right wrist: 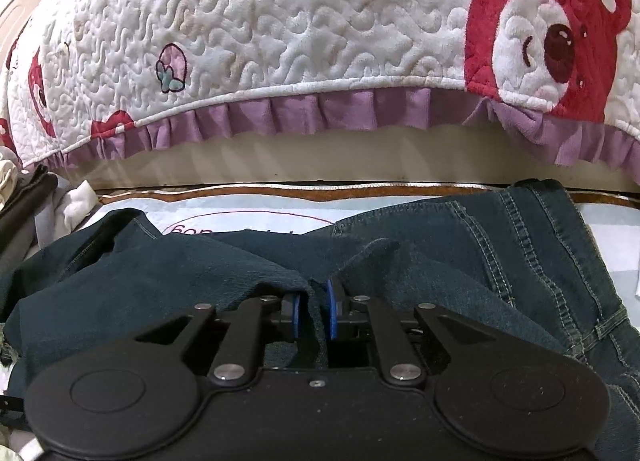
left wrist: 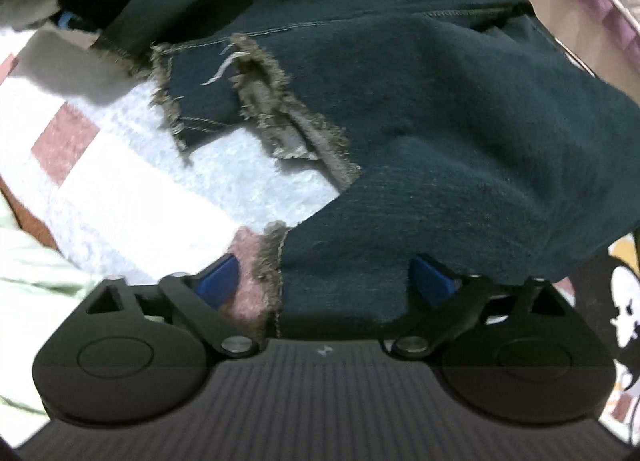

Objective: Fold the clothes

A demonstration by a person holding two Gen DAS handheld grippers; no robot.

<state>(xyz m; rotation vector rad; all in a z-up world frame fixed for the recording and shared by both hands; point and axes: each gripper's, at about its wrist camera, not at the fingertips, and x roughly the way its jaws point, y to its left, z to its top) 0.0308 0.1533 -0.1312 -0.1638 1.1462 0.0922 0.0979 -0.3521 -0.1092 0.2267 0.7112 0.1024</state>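
The right gripper (right wrist: 314,315) pinches a fold of the jeans (right wrist: 460,261) for lifting, while the left gripper (left wrist: 326,281), fingers spread, straddles the frayed hem (left wrist: 272,257).

The dark jeans (right wrist: 500,245) lie crumpled on a pale blanket (left wrist: 132,181) with pink squares. In the right wrist view this blanket (right wrist: 256,207) has a brown edge. Behind it there is a white quilted cover (right wrist: 280,29) with red bears and a purple frill.
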